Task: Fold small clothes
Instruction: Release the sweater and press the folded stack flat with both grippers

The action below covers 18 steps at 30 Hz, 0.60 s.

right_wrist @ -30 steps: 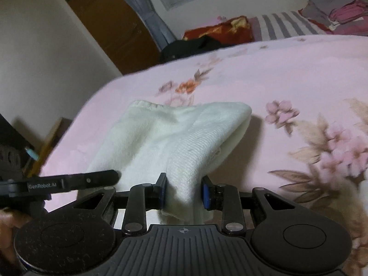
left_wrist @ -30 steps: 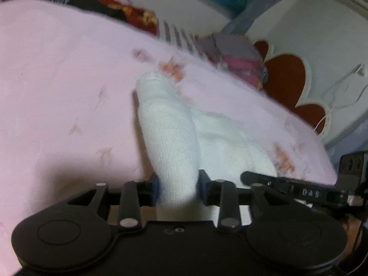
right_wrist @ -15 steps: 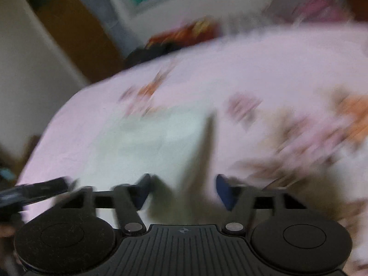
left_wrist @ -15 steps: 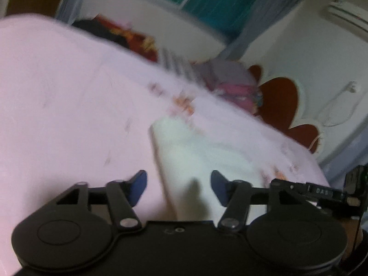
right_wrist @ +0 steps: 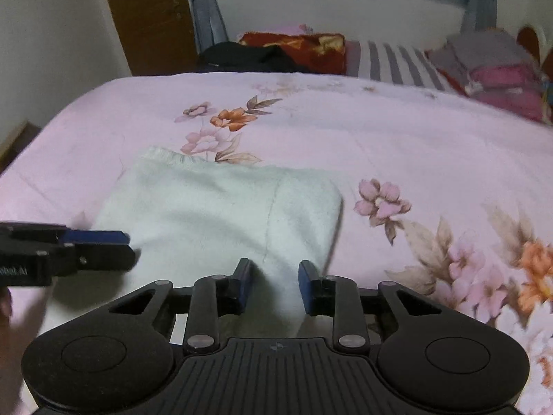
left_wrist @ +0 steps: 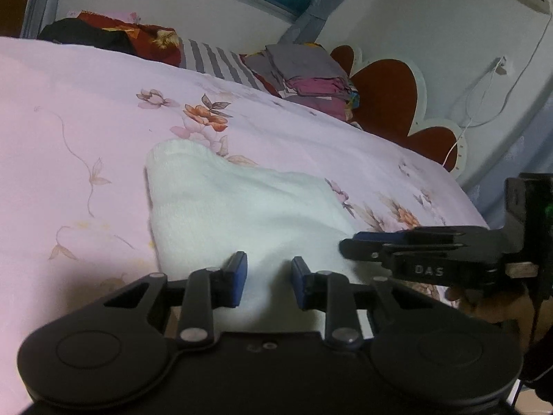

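A white knit garment (left_wrist: 242, 207) lies folded flat on the pink flowered bedspread (left_wrist: 86, 131). My left gripper (left_wrist: 269, 276) is at the garment's near edge, its jaws closing with the cloth filling the gap between the blue pads. In the right wrist view the same garment (right_wrist: 214, 207) rises in a ridge between the pads of my right gripper (right_wrist: 274, 283), whose jaws are also closing on it. Each gripper shows in the other's view: the right gripper (left_wrist: 349, 245) at the garment's right side, the left gripper (right_wrist: 128, 247) at its left side.
A stack of folded clothes (left_wrist: 311, 83) sits at the head of the bed next to a striped pillow (left_wrist: 214, 62) and a red blanket (right_wrist: 293, 48). A heart-shaped headboard (left_wrist: 387, 97) stands behind. The bed's edge (left_wrist: 463, 190) drops off at the right.
A second ago both grippers held a raised fold of the garment. They then opened and the cloth dropped flat. Now both pairs of jaws have narrowed on its near edge.
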Motion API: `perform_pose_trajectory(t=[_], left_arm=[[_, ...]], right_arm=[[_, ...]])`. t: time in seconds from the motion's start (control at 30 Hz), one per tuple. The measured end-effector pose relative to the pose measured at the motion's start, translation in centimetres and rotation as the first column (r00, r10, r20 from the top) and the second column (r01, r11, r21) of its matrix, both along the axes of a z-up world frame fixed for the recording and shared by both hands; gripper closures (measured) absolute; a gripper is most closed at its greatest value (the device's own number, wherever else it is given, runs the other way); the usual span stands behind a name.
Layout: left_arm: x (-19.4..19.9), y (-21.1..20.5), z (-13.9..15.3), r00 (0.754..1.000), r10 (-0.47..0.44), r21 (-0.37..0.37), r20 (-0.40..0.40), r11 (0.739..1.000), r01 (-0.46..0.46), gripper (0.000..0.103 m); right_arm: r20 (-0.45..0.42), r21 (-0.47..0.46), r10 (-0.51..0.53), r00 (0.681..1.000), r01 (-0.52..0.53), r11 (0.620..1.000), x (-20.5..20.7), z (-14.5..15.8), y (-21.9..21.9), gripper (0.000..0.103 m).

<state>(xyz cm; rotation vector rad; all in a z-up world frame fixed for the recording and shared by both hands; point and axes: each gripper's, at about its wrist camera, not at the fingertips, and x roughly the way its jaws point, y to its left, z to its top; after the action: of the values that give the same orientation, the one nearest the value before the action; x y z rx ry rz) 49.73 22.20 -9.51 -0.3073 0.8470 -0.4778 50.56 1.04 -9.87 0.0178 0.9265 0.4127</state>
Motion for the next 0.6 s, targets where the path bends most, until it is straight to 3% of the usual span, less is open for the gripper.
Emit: perform_pose_trajectory(t=[0.1,0.2,0.27,0.33,0.43,0.6], left_arm=[[-2.0,0.4,1.7,0.998,0.001,-0.012,0.058,1.0,-0.001,0.077],[-4.1,0.6,2.2,0.996,-0.003,-0.007,0.085,1.0,0.004,0.077],[-4.1,0.2,1.0,0.999,0.003,0.032,0.038,0.999,-0.004,0.077],[-3.7,0.1,0.1,1.0,0.016,0.01,0.015,1.0,-0.016,0.077],[-3.9,-0.2,0.3,0.999,0.045,0.024,0.028,0.999,-0.046,0.078],[-7.0,-0.1,1.4,0.994,0.08,0.06,0.068,0.995,-0.084,0.078]], right_arm=[[0.06,-0.011,-0.024,0.998,0.025,1.0,-1.5,1.5,0.3,0.075],[0.12,0.034,0.036,0.992,-0.04,0.999,-5.0,3.6,-0.2,0.075],[0.12,-0.001,0.094,0.988,-0.094,0.996,-6.2,3.2,0.6,0.075],[0.084,-0.068,0.083,0.993,-0.078,0.995,-5.6,1.1,1.3,0.075],[0.061,-0.03,0.007,0.998,-0.005,1.0,-4.4,0.0,0.6,0.075],[0.077,-0.032,-0.001,0.997,0.003,0.999,-5.1,0.1,0.3,0.075]])
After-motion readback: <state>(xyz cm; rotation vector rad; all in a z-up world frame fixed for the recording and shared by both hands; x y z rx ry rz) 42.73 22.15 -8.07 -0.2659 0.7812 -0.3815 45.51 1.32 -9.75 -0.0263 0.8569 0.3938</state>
